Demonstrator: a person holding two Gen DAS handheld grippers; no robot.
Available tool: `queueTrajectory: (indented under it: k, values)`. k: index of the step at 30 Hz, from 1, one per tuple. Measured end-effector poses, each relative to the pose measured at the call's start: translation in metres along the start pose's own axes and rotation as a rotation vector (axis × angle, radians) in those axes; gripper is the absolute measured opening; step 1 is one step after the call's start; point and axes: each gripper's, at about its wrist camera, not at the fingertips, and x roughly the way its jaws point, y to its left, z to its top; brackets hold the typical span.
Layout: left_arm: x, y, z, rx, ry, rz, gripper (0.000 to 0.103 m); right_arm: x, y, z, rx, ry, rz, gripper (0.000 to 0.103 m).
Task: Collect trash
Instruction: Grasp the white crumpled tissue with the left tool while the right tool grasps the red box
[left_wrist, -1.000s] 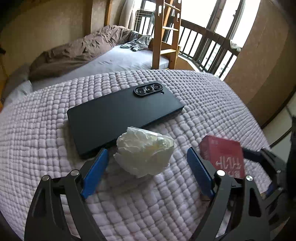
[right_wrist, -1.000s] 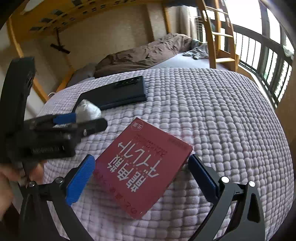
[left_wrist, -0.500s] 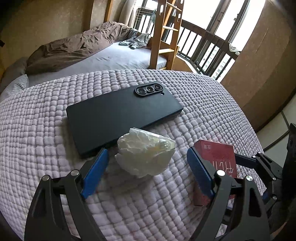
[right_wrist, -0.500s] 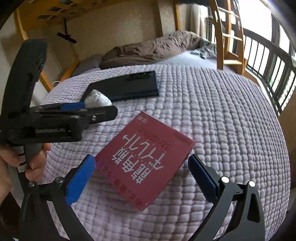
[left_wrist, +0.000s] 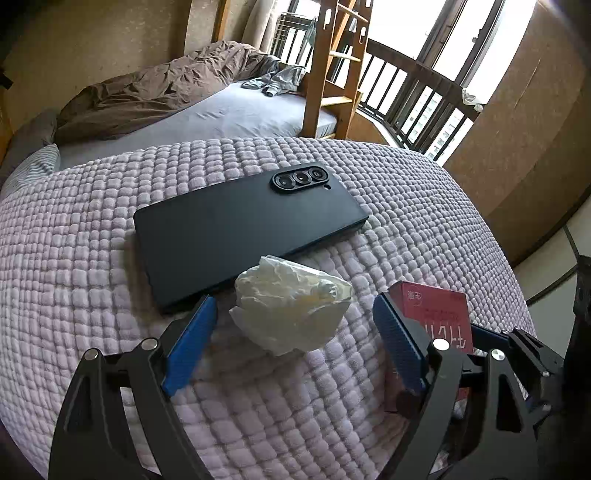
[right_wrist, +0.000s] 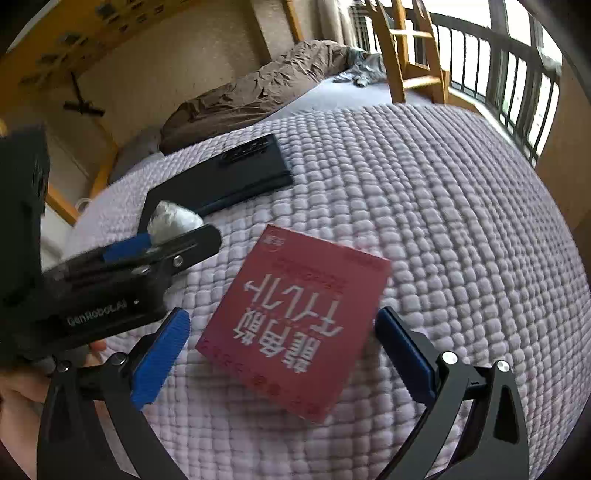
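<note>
rolling a little since a second ago, my right gripper (right_wrist: 282, 354) is straddling the red box (right_wrist: 295, 317) mid-blanket (right_wrist: 443, 206), jaws apart, while my left gripper (left_wrist: 291, 332) is bracketing the crumpled tissue (left_wrist: 291, 306), unclamped.

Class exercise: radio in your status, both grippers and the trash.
Left gripper open around crumpled tissue. Right gripper open over red packet. Phone touches tissue.

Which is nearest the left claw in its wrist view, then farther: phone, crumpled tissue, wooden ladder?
1. Crumpled tissue, between the open left claw pads.
2. Phone, just beyond it on the quilt.
3. Wooden ladder, far behind, by the window.
</note>
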Motion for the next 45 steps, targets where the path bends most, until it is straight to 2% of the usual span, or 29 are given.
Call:
queueTrajectory:
  k: [2, 5, 14, 17, 25, 32, 37, 40, 42, 45]
  values:
    - [0.0, -0.001, 0.0, 0.007, 0.0, 0.008, 0.088, 0.004, 0.01, -0.002, -0.048, -0.001, -0.052, 0.099]
    - [0.0, -0.003, -0.001, 0.021, -0.002, 0.023, 0.086, 0.004, 0.012, -0.005, -0.07, -0.01, -0.064, 0.096]
    - [-0.003, -0.007, -0.007, 0.061, -0.01, 0.092, 0.054, -0.014, -0.013, -0.012, -0.043, -0.023, -0.008, 0.092]
    - [-0.006, -0.005, -0.01, 0.056, -0.015, 0.097, 0.05, -0.017, -0.018, -0.014, -0.038, -0.027, 0.004, 0.092]
    - [-0.02, -0.004, -0.02, 0.031, -0.03, 0.086, 0.048, -0.034, -0.032, -0.02, -0.006, -0.038, 0.04, 0.09]
    - [-0.037, -0.007, -0.038, 0.019, -0.038, 0.092, 0.048, -0.048, -0.032, -0.027, -0.038, -0.042, 0.051, 0.089]
    - [-0.045, -0.009, -0.048, -0.002, -0.033, 0.09, 0.048, -0.048, -0.03, -0.032, -0.046, -0.036, 0.049, 0.089]
    - [-0.047, -0.009, -0.054, 0.001, -0.029, 0.107, 0.048, -0.046, -0.024, -0.032, -0.06, -0.03, 0.016, 0.089]
    - [-0.048, -0.009, -0.056, -0.006, -0.028, 0.111, 0.048, -0.039, -0.022, -0.029, -0.047, -0.021, 0.016, 0.093]
    - [-0.051, -0.008, -0.058, -0.01, -0.031, 0.122, 0.048, -0.029, -0.021, -0.021, -0.008, -0.012, 0.01, 0.094]
